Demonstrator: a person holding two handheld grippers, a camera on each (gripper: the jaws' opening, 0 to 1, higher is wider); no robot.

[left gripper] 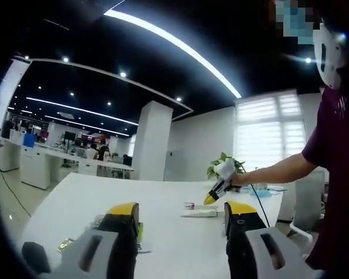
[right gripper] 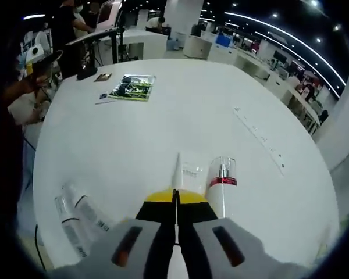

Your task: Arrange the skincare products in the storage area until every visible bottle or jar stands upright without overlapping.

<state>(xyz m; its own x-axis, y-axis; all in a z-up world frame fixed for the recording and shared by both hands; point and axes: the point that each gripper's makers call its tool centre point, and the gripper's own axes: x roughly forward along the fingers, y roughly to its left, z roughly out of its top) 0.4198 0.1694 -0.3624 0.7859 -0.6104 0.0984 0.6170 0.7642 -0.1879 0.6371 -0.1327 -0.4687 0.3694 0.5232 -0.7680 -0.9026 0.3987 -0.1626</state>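
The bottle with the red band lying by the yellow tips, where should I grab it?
Grab the bottle across its white body, below the red band, coming down from above. It lies flat on the table, its long sides free, though a white tube lies close beside it.

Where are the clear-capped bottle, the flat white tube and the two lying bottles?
clear-capped bottle (right gripper: pixel 222 185): right gripper view, on its red band.
flat white tube (right gripper: pixel 189 172): right gripper view, on its flat body.
two lying bottles (right gripper: pixel 78 218): right gripper view, between their bodies, lower left.

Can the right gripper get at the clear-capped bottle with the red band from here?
Probably yes: the bottle lies on the table just beside the right gripper, nothing between them, though its jaws are shut and must open first.
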